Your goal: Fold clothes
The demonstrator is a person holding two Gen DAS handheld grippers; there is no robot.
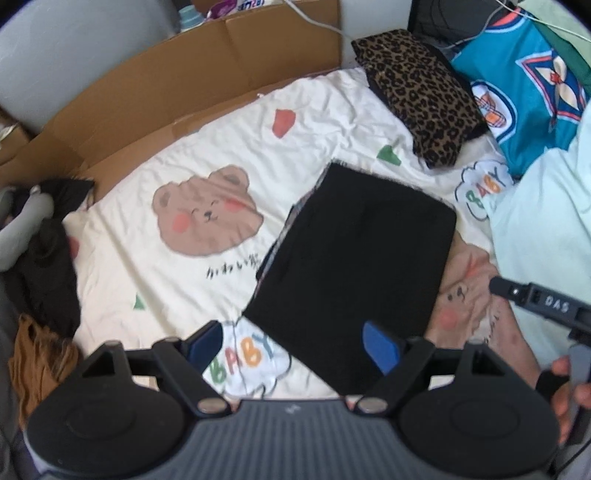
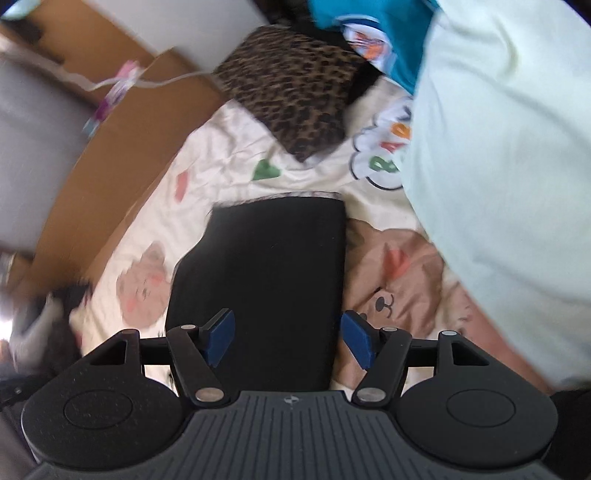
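Black left gripper (image 1: 297,341), blue fingers (image 1: 380,347), possibly ribbed grey housing.

Two fisheye views, each from a camera mounted on a hand-held claw, both looking steeply down along blue-padded fingers at a bed. The left wrist camera sits over the near edge of the bear-print sheet (image 1: 177,155), facing the far cardboard (image 1: 207,66). The right wrist camera hangs closer in; its left side is blurred, so detail there is uncertain. Both share the folded black garment (image 1: 354,258) (image 2: 266,277), leopard-print cloth (image 1: 421,92) (image 2: 291,88) and teal jersey (image 1: 524,88) (image 2: 369,22).
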